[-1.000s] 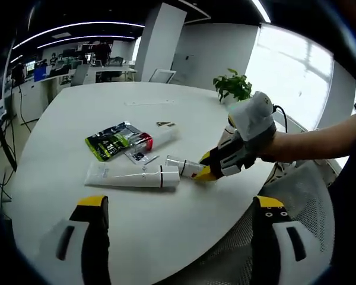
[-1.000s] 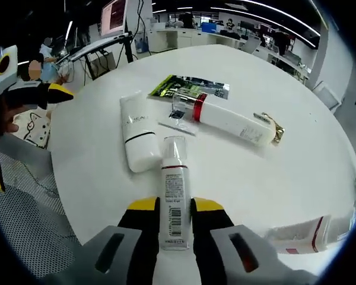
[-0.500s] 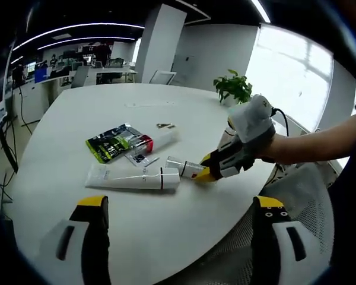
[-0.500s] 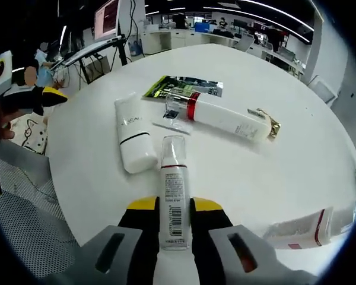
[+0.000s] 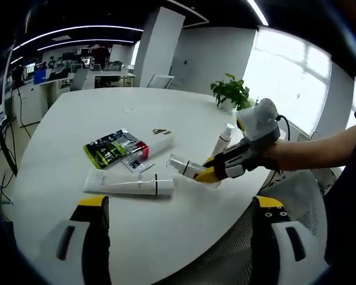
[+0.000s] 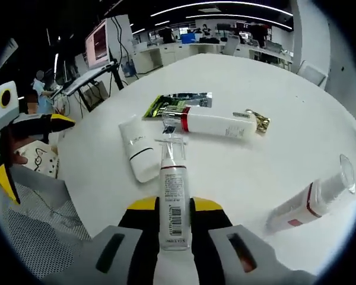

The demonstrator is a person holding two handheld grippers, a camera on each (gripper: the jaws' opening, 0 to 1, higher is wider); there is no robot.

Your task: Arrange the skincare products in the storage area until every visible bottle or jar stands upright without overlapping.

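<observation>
The right gripper clamps a slim white tube with clear cap and barcode, seemingly lifted off the table, near the fat white tube; left gripper gapes empty

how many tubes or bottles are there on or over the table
4: one clamped in the right gripper, a white tube lying left, a red-banded tube behind, a bottle standing right.

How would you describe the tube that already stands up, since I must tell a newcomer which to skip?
On the round white table, look toward the edge nearest the potted plant. There stands a white tube with a red band and clear cap, apart from the cluster; its neighbours all lie flat.
</observation>
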